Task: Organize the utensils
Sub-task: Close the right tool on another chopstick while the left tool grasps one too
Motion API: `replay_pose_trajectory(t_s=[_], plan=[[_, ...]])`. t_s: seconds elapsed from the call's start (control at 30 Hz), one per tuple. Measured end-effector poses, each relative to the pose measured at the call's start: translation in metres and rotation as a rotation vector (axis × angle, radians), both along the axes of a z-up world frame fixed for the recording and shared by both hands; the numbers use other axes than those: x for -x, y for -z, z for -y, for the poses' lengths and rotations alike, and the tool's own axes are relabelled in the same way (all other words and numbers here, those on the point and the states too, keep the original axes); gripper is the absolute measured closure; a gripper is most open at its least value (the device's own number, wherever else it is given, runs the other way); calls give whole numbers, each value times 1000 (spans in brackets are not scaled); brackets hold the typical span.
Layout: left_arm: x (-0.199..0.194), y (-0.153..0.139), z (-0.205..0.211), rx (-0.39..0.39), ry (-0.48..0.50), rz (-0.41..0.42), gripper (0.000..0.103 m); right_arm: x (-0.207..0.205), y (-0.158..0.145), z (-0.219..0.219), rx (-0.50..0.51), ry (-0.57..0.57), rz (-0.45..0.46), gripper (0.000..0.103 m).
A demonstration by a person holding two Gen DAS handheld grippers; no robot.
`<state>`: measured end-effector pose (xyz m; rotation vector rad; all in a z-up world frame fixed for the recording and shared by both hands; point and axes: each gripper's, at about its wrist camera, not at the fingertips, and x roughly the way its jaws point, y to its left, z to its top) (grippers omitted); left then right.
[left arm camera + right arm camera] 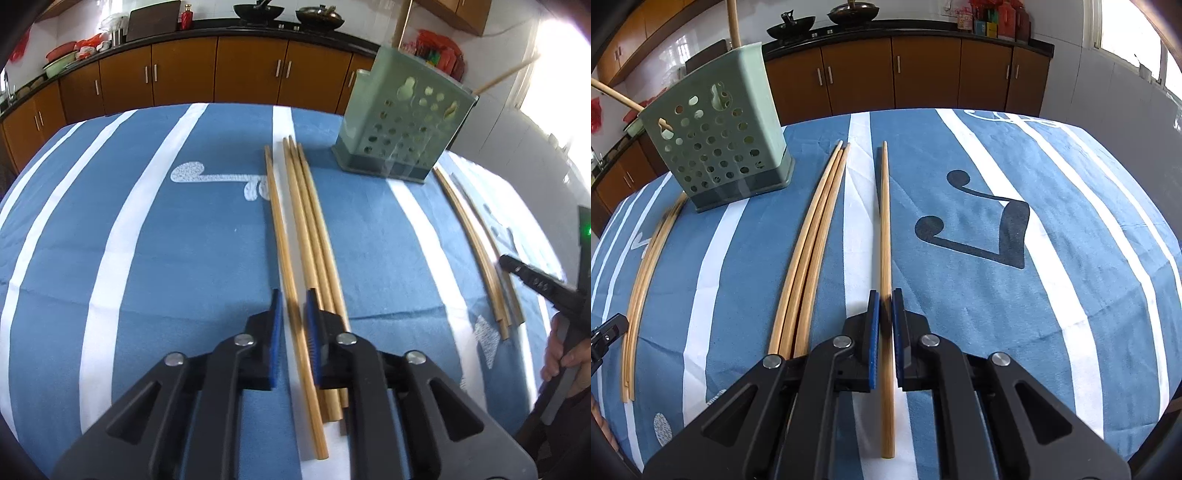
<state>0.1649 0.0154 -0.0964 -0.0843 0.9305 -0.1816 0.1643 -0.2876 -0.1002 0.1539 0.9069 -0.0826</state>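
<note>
A green perforated utensil holder [400, 133] stands on the blue striped tablecloth, with two wooden sticks in it; it also shows in the right wrist view [718, 136]. My left gripper [294, 299] straddles a single wooden chopstick [282, 236], jaws slightly apart around it. Three more chopsticks [314, 229] lie just right of it. My right gripper [885, 297] is nearly closed around a single chopstick [885, 221] lying on the cloth. A bundle of three chopsticks [816, 229] lies to its left. Another group [646, 266] lies at far left.
The table is covered by a blue cloth with white stripes [1034, 258]. Brown kitchen cabinets [184, 74] and a counter with woks stand behind. The right gripper and hand show at the right edge of the left wrist view [535, 284].
</note>
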Motion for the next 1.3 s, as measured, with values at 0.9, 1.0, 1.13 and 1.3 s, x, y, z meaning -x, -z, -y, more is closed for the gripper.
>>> replay_pose_trajectory(t_s=[0.9, 1.0, 1.13, 1.3], plan=[[-53, 6, -26, -34, -90, 41, 93, -21, 2, 12, 27, 10, 43, 95], [-53, 6, -26, -43, -90, 41, 93, -21, 2, 12, 25, 11, 43, 95], [-53, 6, -23, -65, -90, 42, 93, -21, 2, 12, 23, 10, 44, 95], [-53, 5, -23, -72, -89, 42, 93, -20, 2, 12, 22, 9, 44, 95]])
